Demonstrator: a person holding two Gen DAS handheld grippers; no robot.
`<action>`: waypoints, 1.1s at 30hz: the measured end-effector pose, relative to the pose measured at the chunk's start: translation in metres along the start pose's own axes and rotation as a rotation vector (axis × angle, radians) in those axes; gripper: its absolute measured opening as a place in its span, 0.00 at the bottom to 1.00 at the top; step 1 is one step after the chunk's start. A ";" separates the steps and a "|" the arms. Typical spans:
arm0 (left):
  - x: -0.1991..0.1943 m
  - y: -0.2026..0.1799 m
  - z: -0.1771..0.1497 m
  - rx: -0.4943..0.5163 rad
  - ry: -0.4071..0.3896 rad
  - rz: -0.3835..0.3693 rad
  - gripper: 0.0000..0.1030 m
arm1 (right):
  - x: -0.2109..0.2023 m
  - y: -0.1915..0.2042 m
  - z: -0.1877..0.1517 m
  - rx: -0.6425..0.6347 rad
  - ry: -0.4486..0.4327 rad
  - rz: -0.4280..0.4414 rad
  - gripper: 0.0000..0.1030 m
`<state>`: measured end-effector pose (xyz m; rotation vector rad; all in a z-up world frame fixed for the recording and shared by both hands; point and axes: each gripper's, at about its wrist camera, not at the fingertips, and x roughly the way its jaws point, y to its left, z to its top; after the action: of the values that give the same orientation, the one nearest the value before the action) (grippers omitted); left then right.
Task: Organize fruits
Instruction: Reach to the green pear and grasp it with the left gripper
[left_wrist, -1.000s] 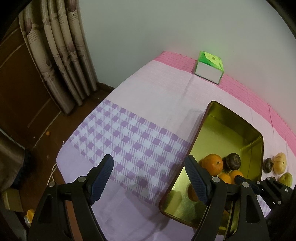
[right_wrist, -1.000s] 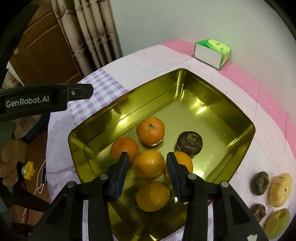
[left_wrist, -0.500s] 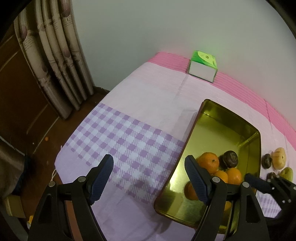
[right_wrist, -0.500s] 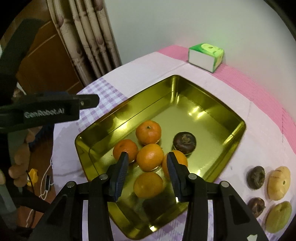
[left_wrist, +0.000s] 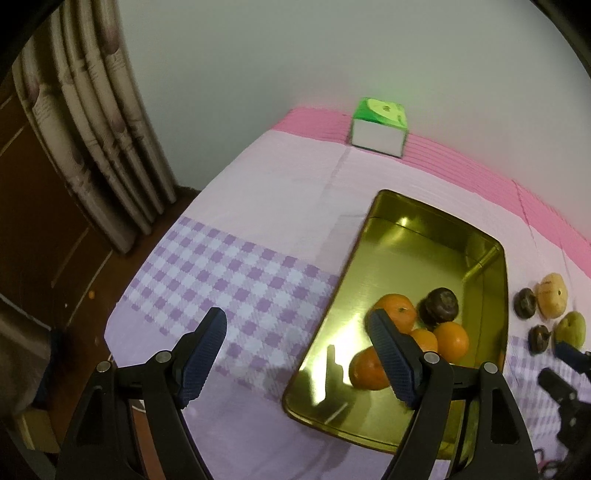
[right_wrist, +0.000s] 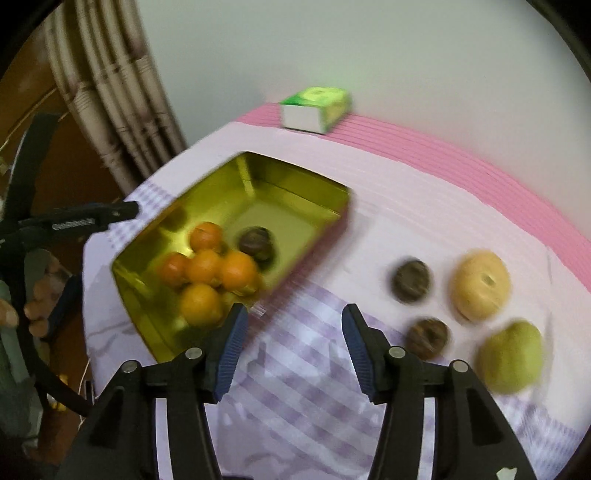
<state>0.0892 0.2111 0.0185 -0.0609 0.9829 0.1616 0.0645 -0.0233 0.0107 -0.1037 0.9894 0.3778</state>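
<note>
Over the cloth: right tool (right_wrist: 291, 341) empty, jaws just widening.
Left tool (left_wrist: 295, 354): wide, empty.
Risk: round mangosteens (right_wrist: 411, 280) may roll when nudged.

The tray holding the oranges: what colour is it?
Shiny gold. The tray shows most sharply in the left wrist view.

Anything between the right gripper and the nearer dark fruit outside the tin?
Nothing visible. The right gripper is open and empty over bare cloth, and the nearer dark fruit lies just right of its fingers, apart from its neighbours.
</note>
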 end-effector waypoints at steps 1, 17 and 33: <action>-0.001 -0.003 -0.001 0.010 -0.001 -0.002 0.77 | -0.005 -0.010 -0.007 0.016 0.000 -0.018 0.50; -0.025 -0.142 -0.019 0.280 0.029 -0.204 0.77 | -0.057 -0.172 -0.110 0.352 0.044 -0.299 0.68; -0.025 -0.327 -0.040 0.493 0.115 -0.433 0.77 | -0.064 -0.254 -0.140 0.496 0.056 -0.394 0.87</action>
<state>0.0958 -0.1188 0.0101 0.1708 1.0778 -0.4871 0.0125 -0.3124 -0.0345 0.1406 1.0653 -0.2366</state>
